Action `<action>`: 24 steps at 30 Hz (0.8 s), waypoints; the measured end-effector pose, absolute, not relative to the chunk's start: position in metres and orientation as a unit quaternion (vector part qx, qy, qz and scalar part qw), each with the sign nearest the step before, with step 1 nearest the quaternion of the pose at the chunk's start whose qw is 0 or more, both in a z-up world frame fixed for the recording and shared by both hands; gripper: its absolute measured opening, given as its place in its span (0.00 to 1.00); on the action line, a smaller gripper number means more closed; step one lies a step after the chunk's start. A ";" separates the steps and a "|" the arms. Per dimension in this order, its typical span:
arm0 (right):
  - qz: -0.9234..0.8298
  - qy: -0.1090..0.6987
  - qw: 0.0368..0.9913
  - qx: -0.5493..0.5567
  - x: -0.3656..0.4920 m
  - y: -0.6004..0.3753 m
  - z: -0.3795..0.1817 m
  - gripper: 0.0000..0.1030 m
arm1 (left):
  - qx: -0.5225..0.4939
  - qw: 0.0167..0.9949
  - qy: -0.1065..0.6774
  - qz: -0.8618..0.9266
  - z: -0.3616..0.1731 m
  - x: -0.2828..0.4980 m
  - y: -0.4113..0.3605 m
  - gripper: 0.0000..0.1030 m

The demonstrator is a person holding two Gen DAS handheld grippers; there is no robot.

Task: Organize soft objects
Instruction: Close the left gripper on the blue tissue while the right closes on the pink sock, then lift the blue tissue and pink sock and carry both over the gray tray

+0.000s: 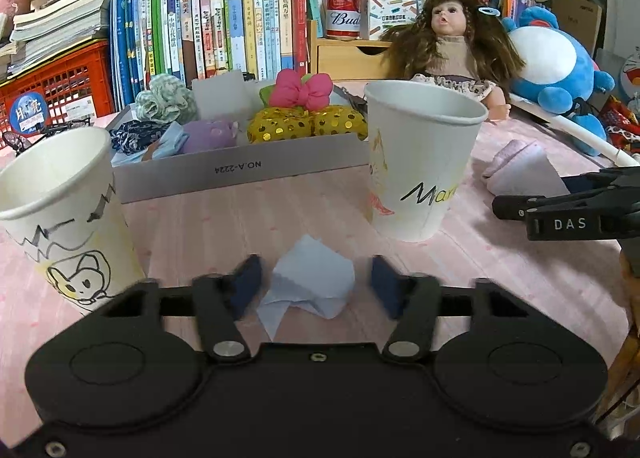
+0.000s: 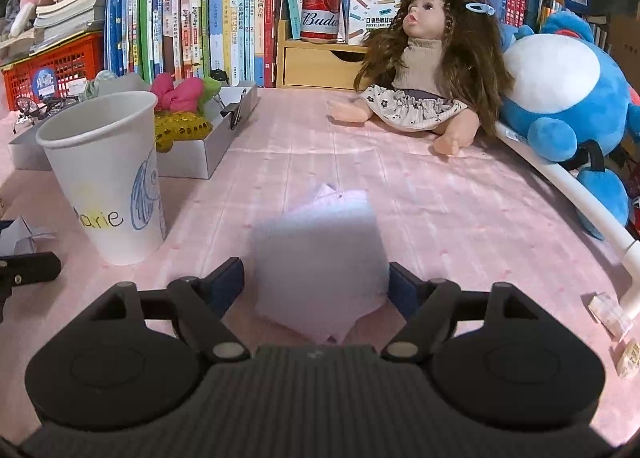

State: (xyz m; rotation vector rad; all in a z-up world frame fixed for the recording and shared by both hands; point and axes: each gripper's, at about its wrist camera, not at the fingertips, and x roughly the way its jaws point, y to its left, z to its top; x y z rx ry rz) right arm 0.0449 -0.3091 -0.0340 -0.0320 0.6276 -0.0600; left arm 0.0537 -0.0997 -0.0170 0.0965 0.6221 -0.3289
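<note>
Pink cloth (image 2: 420, 193) covers the table, with bookshelves far behind. Grey box (image 1: 240, 173) of soft items sits far left, between two paper cups. Left gripper (image 1: 316, 286) is spread apart around a pale blue cloth (image 1: 312, 278). Right gripper (image 2: 316, 286) stands apart, flanking a lilac cloth (image 2: 320, 258); contact unclear.

Grey box (image 1: 240, 173): "NO.A-2224". Right tongs (image 1: 568, 213): "DAS". Red can (image 2: 321, 9): "Bud". Paper cup (image 2: 108, 177): "arie".

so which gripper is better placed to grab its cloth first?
Probably right. The right gripper already has the lilac cloth filling the gap between its open fingers; the left gripper brackets the smaller blue cloth loosely.
</note>
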 end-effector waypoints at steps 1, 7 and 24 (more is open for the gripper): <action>-0.029 0.308 0.951 -0.013 0.045 -0.309 -0.033 0.72 | 0.048 0.937 0.305 -0.160 -0.016 0.054 -0.100 0.37; -0.039 0.296 0.954 -0.009 0.039 -0.308 -0.026 0.50 | 0.061 0.936 0.309 -0.157 -0.009 0.051 -0.100 0.36; -0.026 0.248 0.968 -0.001 0.046 -0.303 0.044 0.46 | 0.068 0.950 0.265 -0.151 0.068 0.060 -0.092 0.36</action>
